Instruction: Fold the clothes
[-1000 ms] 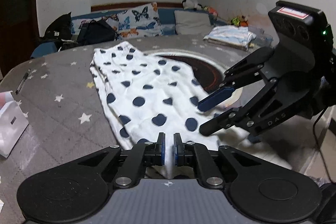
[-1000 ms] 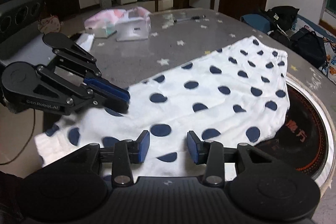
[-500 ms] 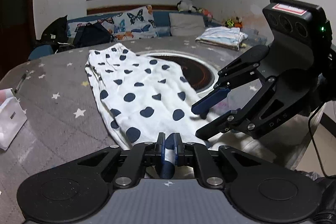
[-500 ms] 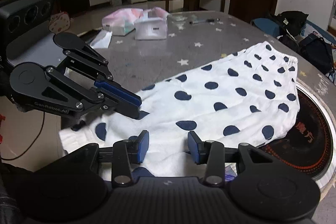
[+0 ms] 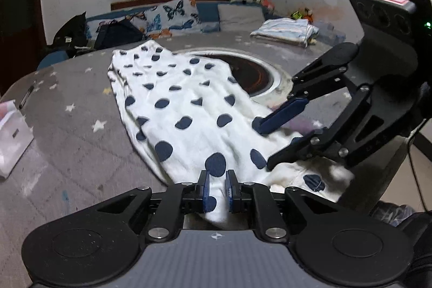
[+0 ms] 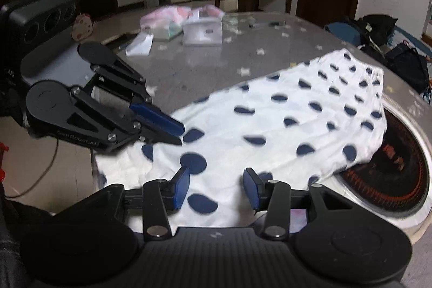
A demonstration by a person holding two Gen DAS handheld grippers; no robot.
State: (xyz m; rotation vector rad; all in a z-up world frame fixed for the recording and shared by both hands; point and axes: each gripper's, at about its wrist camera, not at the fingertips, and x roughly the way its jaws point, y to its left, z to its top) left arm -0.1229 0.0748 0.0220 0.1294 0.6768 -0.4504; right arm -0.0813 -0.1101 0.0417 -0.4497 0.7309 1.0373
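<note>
A white garment with navy dots (image 5: 189,104) lies spread across the grey star-print table (image 5: 67,142). Its near hem bunches and hangs over the table edge. My left gripper (image 5: 216,178) is shut on a fold of that near hem, and cloth shows between its blue pads. In the right wrist view the left gripper (image 6: 179,136) pinches the garment's (image 6: 310,109) left corner. My right gripper (image 6: 216,177) stands open just above the near hem, with cloth beneath and between its fingers. From the left wrist view the right gripper (image 5: 263,145) sits at the right, jaws apart around the hem.
A round dark inset with a metal rim (image 5: 251,69) sits mid-table, partly under the garment. A folded pile of clothes (image 5: 286,30) lies at the far right. A white box (image 5: 10,136), tissue packs (image 6: 202,30) and a pen (image 5: 27,96) lie on the table. Sofa and bags stand behind.
Both grippers have drawn back toward the table edge, pulling the garment's near hem with them. The hem now bunches over the edge. The right jaws stand a little wider.
</note>
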